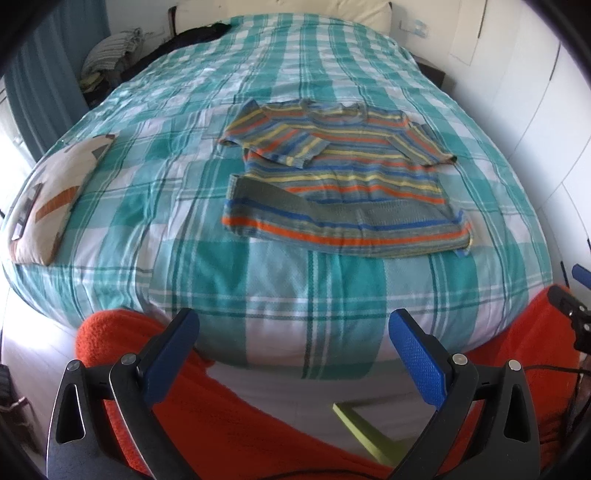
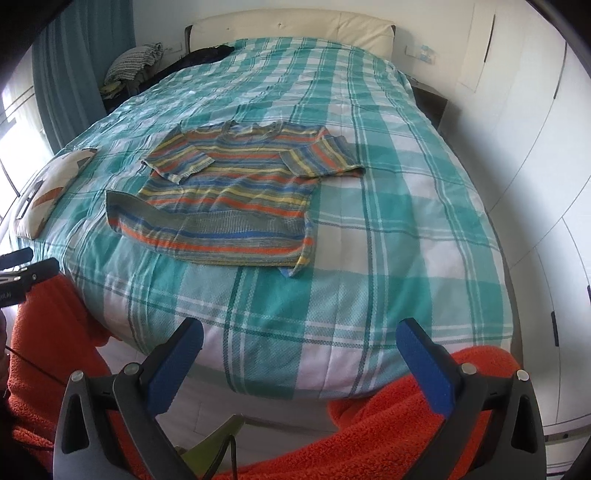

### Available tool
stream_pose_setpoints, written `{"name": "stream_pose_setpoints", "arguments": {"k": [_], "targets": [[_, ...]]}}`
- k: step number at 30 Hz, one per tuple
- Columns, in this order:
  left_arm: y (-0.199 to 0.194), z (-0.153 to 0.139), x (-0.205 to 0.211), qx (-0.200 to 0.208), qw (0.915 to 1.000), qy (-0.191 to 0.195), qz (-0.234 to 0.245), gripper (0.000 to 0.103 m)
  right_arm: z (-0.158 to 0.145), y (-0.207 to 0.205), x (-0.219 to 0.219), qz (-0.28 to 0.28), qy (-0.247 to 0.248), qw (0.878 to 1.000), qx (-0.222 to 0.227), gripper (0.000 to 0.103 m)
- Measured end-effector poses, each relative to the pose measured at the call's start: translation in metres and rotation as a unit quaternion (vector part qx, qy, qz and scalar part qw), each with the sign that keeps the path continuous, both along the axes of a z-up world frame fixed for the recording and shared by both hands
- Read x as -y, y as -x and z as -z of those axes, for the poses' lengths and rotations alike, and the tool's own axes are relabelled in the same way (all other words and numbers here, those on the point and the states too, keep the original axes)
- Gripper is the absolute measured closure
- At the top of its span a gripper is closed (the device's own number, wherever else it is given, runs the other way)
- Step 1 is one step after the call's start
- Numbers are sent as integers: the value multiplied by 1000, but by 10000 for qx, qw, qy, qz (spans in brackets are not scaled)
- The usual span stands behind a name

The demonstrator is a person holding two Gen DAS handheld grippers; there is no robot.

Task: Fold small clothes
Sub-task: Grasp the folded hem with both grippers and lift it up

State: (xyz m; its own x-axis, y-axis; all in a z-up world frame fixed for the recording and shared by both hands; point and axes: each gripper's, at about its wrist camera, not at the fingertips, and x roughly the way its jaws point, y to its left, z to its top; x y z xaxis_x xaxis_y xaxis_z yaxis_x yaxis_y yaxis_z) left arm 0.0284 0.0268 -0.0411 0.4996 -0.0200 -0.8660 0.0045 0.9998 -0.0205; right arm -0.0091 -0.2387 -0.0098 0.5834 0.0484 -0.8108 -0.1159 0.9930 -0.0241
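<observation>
Both tools, left (image 1: 293, 330) and right (image 2: 299, 339), hang spread and empty at frame bottom. The shirt (image 1: 340, 181) lies mid-frame on the bed (image 1: 258, 295); flatten its flipped hem before folding.

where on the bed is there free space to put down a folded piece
Free: the checked bedspread right of the striped sweater, the near strip between it and the foot edge, and the stretch toward the headboard. Crowded: the left edge by the patterned cushion.

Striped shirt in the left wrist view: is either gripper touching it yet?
No. The striped shirt lies alone on the checked bedcover, while the left gripper hangs open short of the bed's near edge.
</observation>
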Motion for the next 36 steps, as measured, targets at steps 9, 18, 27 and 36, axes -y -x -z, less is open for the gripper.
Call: {"name": "stream_pose_setpoints", "arguments": {"k": [9, 18, 27, 36], "targets": [[-46, 20, -30, 76, 9985, -377, 384, 1, 8, -30, 18, 87, -605, 9981, -106, 0], [-146, 101, -61, -299, 9958, -522, 687, 4, 81, -154, 22, -626, -592, 9951, -487, 3], [-146, 77, -46, 232, 9861, 142, 1638, 100, 99, -189, 13, -1251, -1609, 9757, -809, 99], [-45, 42, -55, -28, 9426, -712, 3262, 99, 5, -58, -4, -3999, -208, 9161, -183, 99]]}}
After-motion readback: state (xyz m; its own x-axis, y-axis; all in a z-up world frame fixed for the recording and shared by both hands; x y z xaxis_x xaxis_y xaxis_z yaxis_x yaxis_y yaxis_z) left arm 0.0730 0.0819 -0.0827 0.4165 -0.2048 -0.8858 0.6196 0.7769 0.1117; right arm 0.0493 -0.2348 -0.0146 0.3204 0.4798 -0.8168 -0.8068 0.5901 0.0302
